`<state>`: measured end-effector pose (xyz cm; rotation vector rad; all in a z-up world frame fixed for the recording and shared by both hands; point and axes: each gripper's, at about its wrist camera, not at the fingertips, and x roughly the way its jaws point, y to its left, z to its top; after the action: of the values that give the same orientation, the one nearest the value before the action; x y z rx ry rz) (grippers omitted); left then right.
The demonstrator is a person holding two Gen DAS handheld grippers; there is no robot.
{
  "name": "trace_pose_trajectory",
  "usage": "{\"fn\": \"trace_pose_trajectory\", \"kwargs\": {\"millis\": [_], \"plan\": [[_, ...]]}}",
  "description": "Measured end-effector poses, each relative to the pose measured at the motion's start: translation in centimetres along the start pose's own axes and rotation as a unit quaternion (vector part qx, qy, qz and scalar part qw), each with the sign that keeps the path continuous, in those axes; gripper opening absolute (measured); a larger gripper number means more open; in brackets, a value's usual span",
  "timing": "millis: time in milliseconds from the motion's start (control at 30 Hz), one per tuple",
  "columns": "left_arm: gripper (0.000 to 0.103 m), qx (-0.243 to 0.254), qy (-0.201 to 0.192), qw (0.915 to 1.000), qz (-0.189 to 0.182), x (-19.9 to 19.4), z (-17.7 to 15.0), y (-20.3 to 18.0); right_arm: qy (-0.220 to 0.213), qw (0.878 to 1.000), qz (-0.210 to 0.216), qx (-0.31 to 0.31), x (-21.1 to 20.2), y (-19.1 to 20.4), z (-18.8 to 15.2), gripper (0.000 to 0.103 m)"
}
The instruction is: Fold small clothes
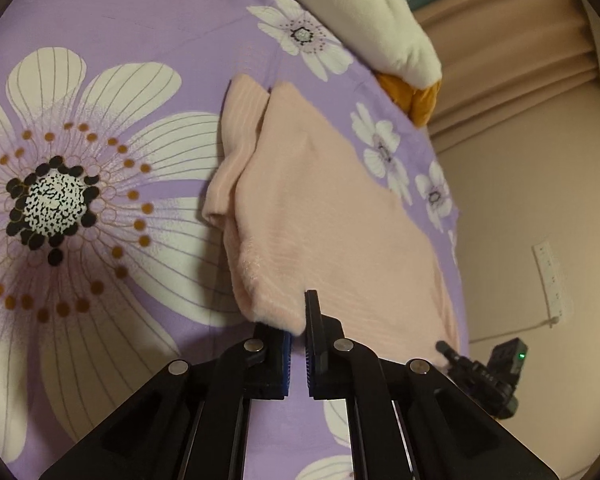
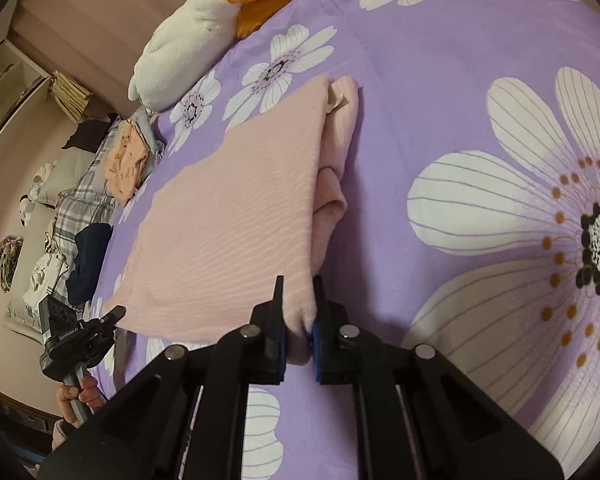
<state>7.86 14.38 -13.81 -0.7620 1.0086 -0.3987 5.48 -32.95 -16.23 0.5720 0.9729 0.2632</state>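
Pink garment (image 1: 324,216) pinched at two near corners, spread mid-frame on the purple flowered sheet (image 1: 172,40).
Left gripper (image 1: 298,322) and right gripper (image 2: 300,320) both clamped on its folded edge; white plush toy (image 2: 188,36) at upper left.

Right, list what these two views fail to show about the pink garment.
- Garment type: the pink garment is already folded over, so its shape is hidden in both views.
- Gripped edges: the left gripper and right gripper cover them.
- Underside: against the bedsheet.
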Motion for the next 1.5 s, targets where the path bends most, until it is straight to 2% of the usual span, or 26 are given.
{"fn": "trace_pose_trajectory", "kwargs": {"millis": [133,200,300,333,367,433,467,533,733,900,1067,1100,1167,1200,1233,1267,1367,1500], "plan": [[0.004,-0.008,0.012,0.9998,0.013,0.1,-1.0,1.5,0.015,1.0,0.003,0.019,0.7,-1.0,-0.3,0.011],[0.004,-0.022,0.015,0.9996,0.004,0.0,-1.3,2.3,0.014,1.0,0.002,0.017,0.4,-0.8,-0.1,0.016],[0.005,-0.038,0.007,0.9992,-0.008,-0.7,-1.0,2.6,-0.001,1.0,-0.023,0.001,-0.9,-0.4,0.5,0.025],[0.014,-0.039,0.006,0.9992,-0.009,-0.8,-0.8,2.7,-0.011,0.999,-0.034,-0.006,-1.4,-0.2,0.7,0.026],[0.032,-0.038,0.002,0.9993,-0.002,-1.0,-0.6,2.6,-0.022,0.999,-0.04,-0.01,-2.1,0.0,1.0,0.027],[0.052,-0.042,-0.007,0.9989,-0.019,-1.1,-0.1,2.6,-0.035,0.999,-0.038,-0.012,-2.7,0.2,1.5,0.031],[0.059,-0.047,-0.013,0.9985,-0.027,-1.2,0.1,2.6,-0.041,0.999,-0.031,-0.014,-3.0,0.5,1.7,0.031],[0.062,-0.049,-0.017,0.9982,-0.029,-0.9,0.9,2.4,-0.04,0.999,-0.015,-0.026,-2.9,1.3,1.8,0.031],[0.062,-0.034,0.006,0.9992,-0.021,1.8,3.4,1.4,-0.001,0.996,0.026,-0.085,0.8,5.8,1.8,0.031],[0.062,-0.028,0.018,0.9991,-0.025,4.3,5.5,0.6,0.024,0.989,0.034,-0.143,5.6,10.6,2.4,0.031],[0.06,-0.022,0.018,0.9994,-0.019,5.6,7.1,0.1,0.029,0.985,0.025,-0.171,10.7,14.4,5.1,0.028],[0.057,-0.019,0.018,0.9995,-0.016,5.8,7.3,0.0,0.027,0.984,0.017,-0.174,11.7,15.0,5.7,0.027],[0.034,-0.001,0.018,0.9998,0.008,5.9,7.3,-0.3,0.023,0.983,0.004,-0.182,13.0,16.0,6.6,0.021],[0.028,0.004,0.02,0.9996,0.018,6.0,7.3,-0.3,0.019,0.981,-0.005,-0.191,13.9,16.7,7.2,0.019],[0.017,0.007,0.023,0.9993,0.027,6.1,7.3,-0.1,0.02,0.98,-0.013,-0.197,14.9,17.3,7.6,0.015],[0.014,0.009,0.025,0.9992,0.031,6.1,7.2,0.1,0.021,0.98,-0.018,-0.199,15.4,17.5,7.8,0.012],[0.012,0.015,0.027,0.9989,0.036,6.0,7.2,0.5,0.053,0.977,-0.054,-0.199,18.0,17.5,8.1,0.006],[0.012,0.018,0.03,0.9985,0.042,6.2,7.1,0.5,0.053,0.976,-0.053,-0.206,17.4,17.6,7.9,0.006]]}}
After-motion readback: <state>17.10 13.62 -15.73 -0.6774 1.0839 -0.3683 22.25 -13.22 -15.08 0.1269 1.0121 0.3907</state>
